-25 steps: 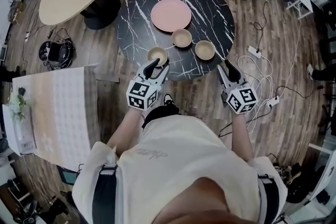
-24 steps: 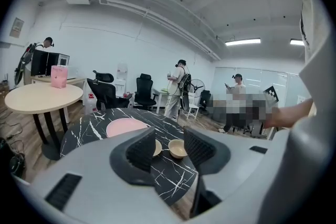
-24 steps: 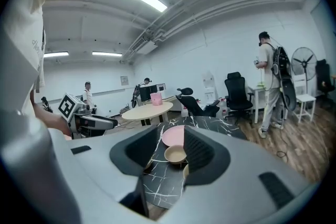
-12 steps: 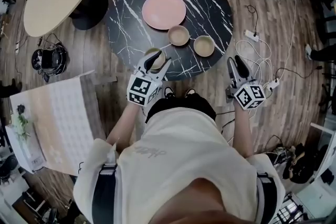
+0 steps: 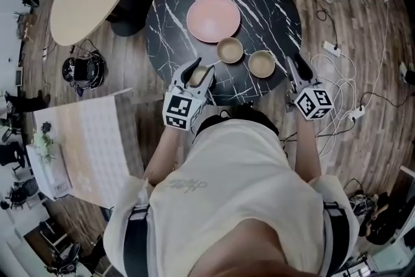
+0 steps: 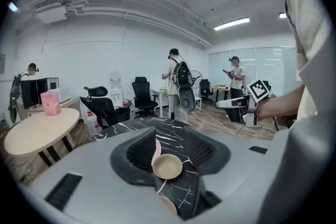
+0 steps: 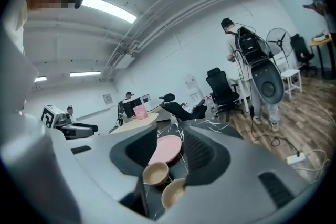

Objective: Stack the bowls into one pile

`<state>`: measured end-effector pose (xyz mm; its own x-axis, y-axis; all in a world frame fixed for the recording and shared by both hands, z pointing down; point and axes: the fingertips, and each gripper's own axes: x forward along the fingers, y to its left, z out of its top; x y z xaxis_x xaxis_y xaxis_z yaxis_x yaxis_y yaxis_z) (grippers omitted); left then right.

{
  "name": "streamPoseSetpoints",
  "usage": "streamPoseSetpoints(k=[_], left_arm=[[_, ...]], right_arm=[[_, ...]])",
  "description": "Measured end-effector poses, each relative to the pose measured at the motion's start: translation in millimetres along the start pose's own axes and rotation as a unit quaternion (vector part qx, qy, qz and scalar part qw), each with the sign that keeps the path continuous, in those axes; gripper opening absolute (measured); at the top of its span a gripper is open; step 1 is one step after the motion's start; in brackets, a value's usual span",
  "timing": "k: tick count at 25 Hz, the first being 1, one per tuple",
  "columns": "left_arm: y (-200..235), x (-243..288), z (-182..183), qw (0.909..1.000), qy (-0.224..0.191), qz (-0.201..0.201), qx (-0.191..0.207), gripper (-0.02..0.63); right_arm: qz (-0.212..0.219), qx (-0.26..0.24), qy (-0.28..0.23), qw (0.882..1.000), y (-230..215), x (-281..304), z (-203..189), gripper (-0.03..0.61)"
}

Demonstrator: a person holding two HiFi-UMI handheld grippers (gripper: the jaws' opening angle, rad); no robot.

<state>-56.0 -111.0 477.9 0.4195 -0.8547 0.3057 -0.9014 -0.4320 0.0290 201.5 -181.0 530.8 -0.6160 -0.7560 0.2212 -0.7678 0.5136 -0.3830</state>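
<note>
**Three bowls not yet stacked; both grippers open at the table's near side.**

Head view: three bowls were found upright and apart on the marble table (image 5: pixel 259 3). The left bowl (image 5: pixel 196 75) was seen from above between the spread jaws of the left gripper (image 5: pixel 201 69), near the front edge. The middle bowl (image 5: pixel 229 50) and right bowl (image 5: pixel 262 63) were set beside a pink plate (image 5: pixel 213 19). The right gripper (image 5: pixel 296 65) was held at the table's right edge, near the right bowl.
Left gripper view: the jaws were seen apart, with no pad pressed on a bowl.
Right gripper view: the jaws were likewise apart and empty.
Risk, as judged: if one rim were caught off-centre, the left bowl could be tipped or pushed off the near edge.
Every bowl was set mouth-up. As the bowls are round, no long axis was noted.
</note>
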Motion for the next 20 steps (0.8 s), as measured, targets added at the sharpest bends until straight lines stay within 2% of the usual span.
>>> streamPoseSetpoints(k=[4, 9, 14, 20], left_arm=[[5.3, 13.0, 17.6, 0.9996, -0.015, 0.022, 0.009, 0.181], [3.3, 25.4, 16.6, 0.9987, -0.019, 0.048, -0.001, 0.181], [0.7, 28.3, -0.9, 0.9973, -0.007, 0.068, -0.027, 0.179], [10.1, 19.5, -17.9, 0.9932, 0.008, 0.094, -0.068, 0.176]], right_arm=[[0.021, -0.012, -0.010, 1.000, -8.2, 24.4, 14.9, 0.149], [0.040, -0.104, 0.032, 0.993, -17.1, 46.2, 8.9, 0.149], [0.055, -0.167, 0.081, 0.981, -25.1, 62.7, -18.6, 0.147], [0.060, -0.198, 0.148, 0.967, -28.6, 75.9, -76.7, 0.129]])
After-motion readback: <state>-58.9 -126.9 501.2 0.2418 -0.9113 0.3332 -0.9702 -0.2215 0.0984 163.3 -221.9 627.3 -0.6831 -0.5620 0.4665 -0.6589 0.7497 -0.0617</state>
